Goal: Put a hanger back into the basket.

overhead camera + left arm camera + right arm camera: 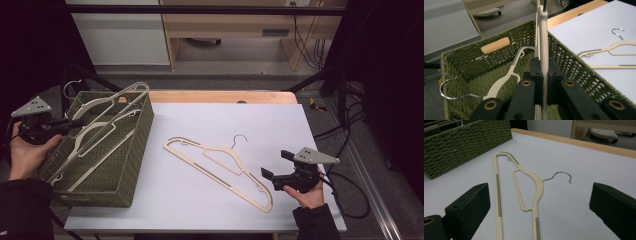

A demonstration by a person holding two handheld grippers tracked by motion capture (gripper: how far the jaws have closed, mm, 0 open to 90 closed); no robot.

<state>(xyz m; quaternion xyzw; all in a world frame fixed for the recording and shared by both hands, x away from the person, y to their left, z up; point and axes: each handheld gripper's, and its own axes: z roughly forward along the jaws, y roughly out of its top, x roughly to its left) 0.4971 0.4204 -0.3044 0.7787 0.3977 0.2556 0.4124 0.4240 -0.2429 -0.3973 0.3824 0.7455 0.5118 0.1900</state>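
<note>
L gripper [543, 67] clamped on hanger [543, 37] over basket [574, 67] | R gripper [539, 202] jaws apart, prob. above table hanger [529, 185]

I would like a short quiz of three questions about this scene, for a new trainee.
1. True or false: the left tongs are shut on a hanger.
2. Where does the other cream hanger lie? A in the green basket; B flat on the white table; C on the floor.
3. Fill in: the right tongs are ____.

Key: 1 true; 2 B; 3 open.
</note>
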